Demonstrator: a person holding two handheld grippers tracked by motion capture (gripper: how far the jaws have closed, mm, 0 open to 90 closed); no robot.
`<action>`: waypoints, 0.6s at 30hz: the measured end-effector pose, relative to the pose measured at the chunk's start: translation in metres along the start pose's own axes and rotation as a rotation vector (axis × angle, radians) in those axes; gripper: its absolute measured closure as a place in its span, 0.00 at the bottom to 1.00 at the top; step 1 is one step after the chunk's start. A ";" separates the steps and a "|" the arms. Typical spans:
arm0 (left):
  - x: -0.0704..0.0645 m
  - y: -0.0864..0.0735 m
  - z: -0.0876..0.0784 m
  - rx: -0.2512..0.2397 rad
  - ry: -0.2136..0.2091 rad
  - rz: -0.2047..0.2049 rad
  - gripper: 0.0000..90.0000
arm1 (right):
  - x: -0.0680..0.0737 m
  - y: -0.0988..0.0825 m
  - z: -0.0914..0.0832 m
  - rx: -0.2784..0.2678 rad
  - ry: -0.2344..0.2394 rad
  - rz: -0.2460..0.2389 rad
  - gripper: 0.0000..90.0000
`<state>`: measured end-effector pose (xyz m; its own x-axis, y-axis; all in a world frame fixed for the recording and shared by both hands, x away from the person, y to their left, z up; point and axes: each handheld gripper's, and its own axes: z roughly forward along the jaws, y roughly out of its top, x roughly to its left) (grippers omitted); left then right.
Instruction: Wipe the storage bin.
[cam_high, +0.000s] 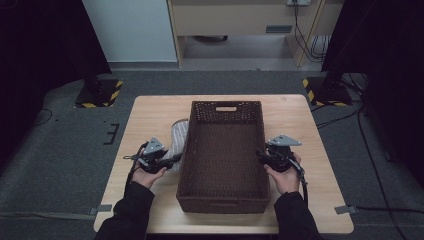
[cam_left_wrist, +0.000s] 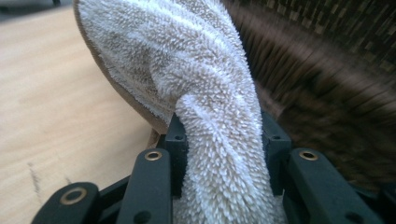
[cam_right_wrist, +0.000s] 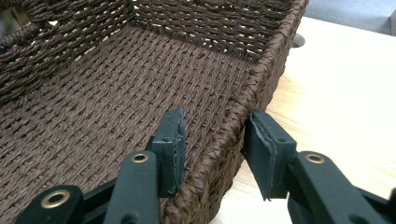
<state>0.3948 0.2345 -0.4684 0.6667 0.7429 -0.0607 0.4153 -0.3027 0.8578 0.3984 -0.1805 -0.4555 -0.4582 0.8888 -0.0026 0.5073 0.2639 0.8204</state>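
A fluffy beige towel (cam_high: 177, 136) lies on the wooden table (cam_high: 150, 112) against the left wall of a dark brown woven basket (cam_high: 220, 205). My left gripper (cam_high: 175, 159) is shut on the towel's near end. In the left gripper view, the towel (cam_left_wrist: 187, 70) is squeezed between the jaws of that gripper (cam_left_wrist: 224, 135), with the basket's wall (cam_left_wrist: 327, 93) just to the right. My right gripper (cam_high: 260, 156) straddles the basket's right wall. In the right gripper view, the pads of this gripper (cam_right_wrist: 212, 140) clamp the rim of the basket (cam_right_wrist: 261, 60). The basket is empty.
The basket stands in the middle of the table, with a handle slot (cam_high: 226, 108) in its far wall. Bare tabletop (cam_right_wrist: 336, 70) lies to its right. Two black stands on yellow-striped bases (cam_high: 99, 94) (cam_high: 326, 90) sit on the floor behind, and cables (cam_high: 372, 150) trail at the right.
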 end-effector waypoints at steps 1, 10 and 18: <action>-0.001 0.002 -0.004 -0.028 -0.013 -0.011 0.70 | 0.000 0.000 0.000 0.000 0.000 -0.002 0.65; -0.012 0.000 0.000 -0.016 -0.021 0.037 0.70 | -0.001 -0.001 0.000 -0.004 0.007 0.008 0.65; -0.012 -0.020 0.020 0.106 -0.026 0.038 0.70 | -0.001 -0.002 0.000 -0.010 0.008 0.019 0.66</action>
<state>0.3906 0.2200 -0.4953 0.6980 0.7148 -0.0437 0.4518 -0.3922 0.8013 0.3977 -0.1816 -0.4566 -0.4542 0.8907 0.0176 0.5084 0.2429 0.8261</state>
